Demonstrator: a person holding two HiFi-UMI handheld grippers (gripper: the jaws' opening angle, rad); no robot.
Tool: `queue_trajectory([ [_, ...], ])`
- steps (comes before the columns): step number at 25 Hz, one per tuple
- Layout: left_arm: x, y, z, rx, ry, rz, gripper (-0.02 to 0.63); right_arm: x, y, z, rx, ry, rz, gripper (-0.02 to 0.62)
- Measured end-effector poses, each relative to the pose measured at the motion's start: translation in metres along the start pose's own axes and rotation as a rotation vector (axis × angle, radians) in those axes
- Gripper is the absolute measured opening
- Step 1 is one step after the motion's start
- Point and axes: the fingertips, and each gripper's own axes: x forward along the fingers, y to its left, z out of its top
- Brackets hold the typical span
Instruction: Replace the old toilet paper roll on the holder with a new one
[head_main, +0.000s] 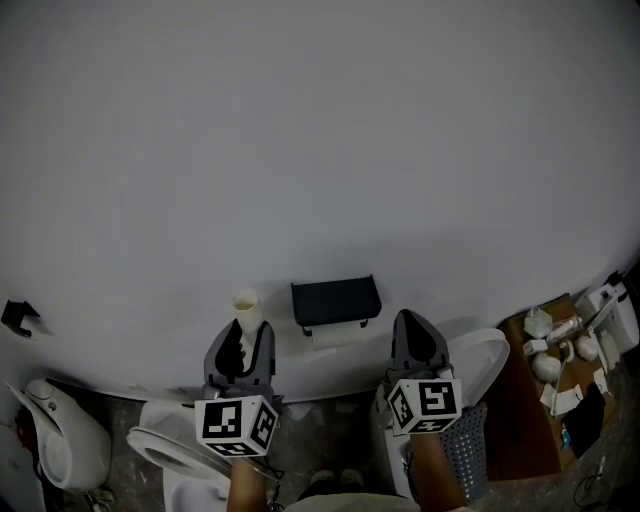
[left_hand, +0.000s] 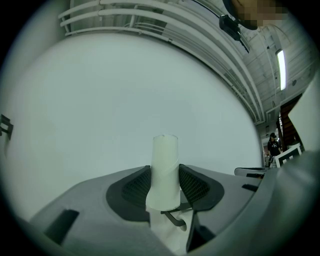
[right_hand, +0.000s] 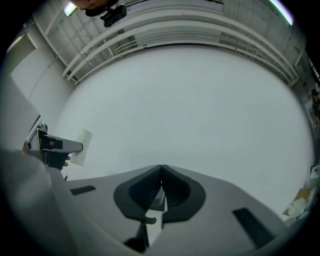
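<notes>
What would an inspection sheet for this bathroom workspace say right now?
Surface: white wall, bare apart from fittings.
Job's things: black holder on the wall; pale tube held upright, left of the holder.
Clutter: small items on a wooden stand at far right; mesh basket beside it.
Grippers: left gripper shut on the tube; right gripper shut, nothing between its jaws.
Cables: nothing seen.
Surroundings: toilet at lower left, another seat at right.
</notes>
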Motion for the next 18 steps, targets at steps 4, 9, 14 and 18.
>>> queue_trajectory([
  [4, 0.0, -0.001, 0.0, 0.001, 0.0, 0.001, 0.181, -0.002, -0.005, 0.0, 0.001, 0.009, -0.009, -0.009],
  [9, 0.0, -0.003, -0.001, 0.005, 0.003, 0.0, 0.181, -0.005, -0.007, 0.002, 0.012, 0.013, -0.019, -0.009],
  [14, -0.001, -0.004, -0.001, 0.014, 0.006, 0.0, 0.181, -0.006, -0.01, 0.005, 0.005, 0.014, -0.018, -0.009],
  [18, -0.002, -0.005, -0.002, 0.019, 0.009, 0.001, 0.181, -0.007, -0.013, 0.007, 0.005, 0.012, -0.023, -0.009],
])
